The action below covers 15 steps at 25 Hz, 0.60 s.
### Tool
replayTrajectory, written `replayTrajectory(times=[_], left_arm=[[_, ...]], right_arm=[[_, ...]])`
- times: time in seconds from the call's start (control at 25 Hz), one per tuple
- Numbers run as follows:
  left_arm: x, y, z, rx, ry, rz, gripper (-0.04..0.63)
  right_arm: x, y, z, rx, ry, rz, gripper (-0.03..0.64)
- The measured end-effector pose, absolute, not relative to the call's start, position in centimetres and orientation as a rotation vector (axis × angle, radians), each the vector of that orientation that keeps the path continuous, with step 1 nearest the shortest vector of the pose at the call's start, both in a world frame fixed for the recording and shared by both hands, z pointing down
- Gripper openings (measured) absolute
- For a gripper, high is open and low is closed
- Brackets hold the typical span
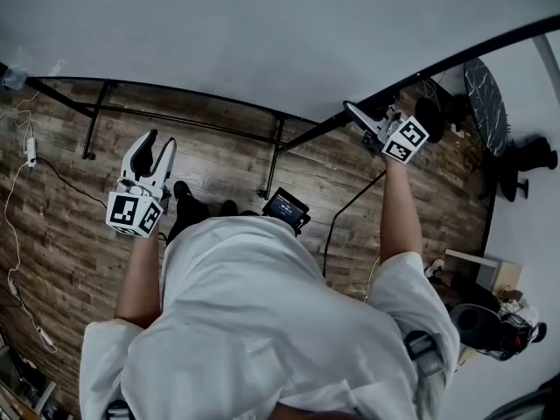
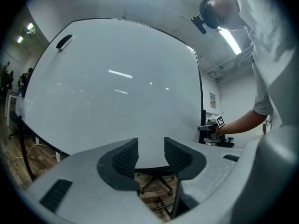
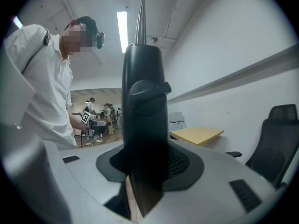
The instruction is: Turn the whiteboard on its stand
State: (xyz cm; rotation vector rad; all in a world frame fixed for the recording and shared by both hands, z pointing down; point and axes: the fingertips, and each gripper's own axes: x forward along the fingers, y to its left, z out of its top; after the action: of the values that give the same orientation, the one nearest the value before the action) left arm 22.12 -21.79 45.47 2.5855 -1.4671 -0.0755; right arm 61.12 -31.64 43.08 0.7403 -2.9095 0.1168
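The whiteboard (image 1: pixel 262 33) is a large white panel in a black frame, seen from above in the head view and filling the left gripper view as the whiteboard (image 2: pixel 117 87). My right gripper (image 1: pixel 367 122) is shut on the board's black right edge; in the right gripper view that frame edge (image 3: pixel 142 101) stands upright between the jaws of the right gripper (image 3: pixel 145 162). My left gripper (image 1: pixel 158 143) is open in front of the board's face, a short way off it. Nothing sits between the jaws of the left gripper (image 2: pixel 151 146). A black eraser (image 2: pixel 64 41) clings to the board's upper left.
The stand's black bars (image 1: pixel 184 125) cross the wooden floor under the board. Cables (image 1: pixel 17 199) trail at the left. An office chair base (image 2: pixel 156 185) shows below the board. Another chair (image 3: pixel 275 134), a yellow tabletop (image 3: pixel 196 134) and people (image 3: pixel 100 111) are around.
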Motion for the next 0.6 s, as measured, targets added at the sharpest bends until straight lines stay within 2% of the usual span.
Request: replayTrajectory(times=[0.6], left_arm=[[22.8,-21.7,45.8,2.592,-1.454,-0.090,0.179]], right_arm=[[65.0,-29.5,43.3,0.779,-2.896,0.141,0.167]])
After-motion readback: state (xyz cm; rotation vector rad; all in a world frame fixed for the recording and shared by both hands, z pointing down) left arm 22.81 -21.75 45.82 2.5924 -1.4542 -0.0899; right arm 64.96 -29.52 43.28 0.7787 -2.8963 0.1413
